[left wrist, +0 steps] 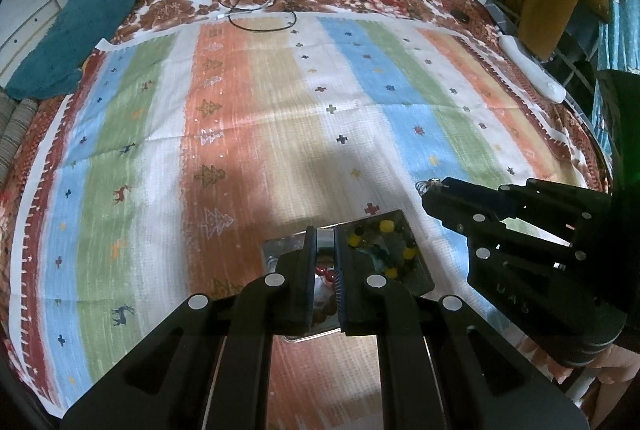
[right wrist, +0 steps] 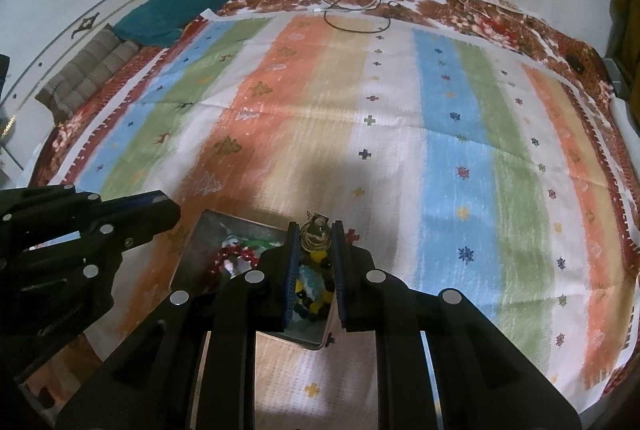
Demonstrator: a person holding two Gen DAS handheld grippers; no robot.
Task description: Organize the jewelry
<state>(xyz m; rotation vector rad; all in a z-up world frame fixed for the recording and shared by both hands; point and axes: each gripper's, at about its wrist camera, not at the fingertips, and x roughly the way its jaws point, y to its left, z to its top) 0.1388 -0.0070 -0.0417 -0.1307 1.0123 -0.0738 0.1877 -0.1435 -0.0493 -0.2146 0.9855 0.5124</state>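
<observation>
Right gripper [right wrist: 316, 230] pinches a wire piece [right wrist: 315, 236] over the tray [right wrist: 200, 242], left gripper [left wrist: 325, 250] clamped on the tray's wall; release low, inside the rim.

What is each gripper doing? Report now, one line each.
Left gripper: shut, empty, over the metal tray.
Right gripper: shut on a small coiled gold piece of jewelry, above the tray.

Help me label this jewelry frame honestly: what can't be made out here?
- Left wrist view: the left tongs cover the metal tray middle; whether they pinch anything is hidden.
- Right wrist view: the small gold coiled piece in the right tongs is too small to identify.
- Both views: the tray's near edge is hidden behind the tongs.
</observation>
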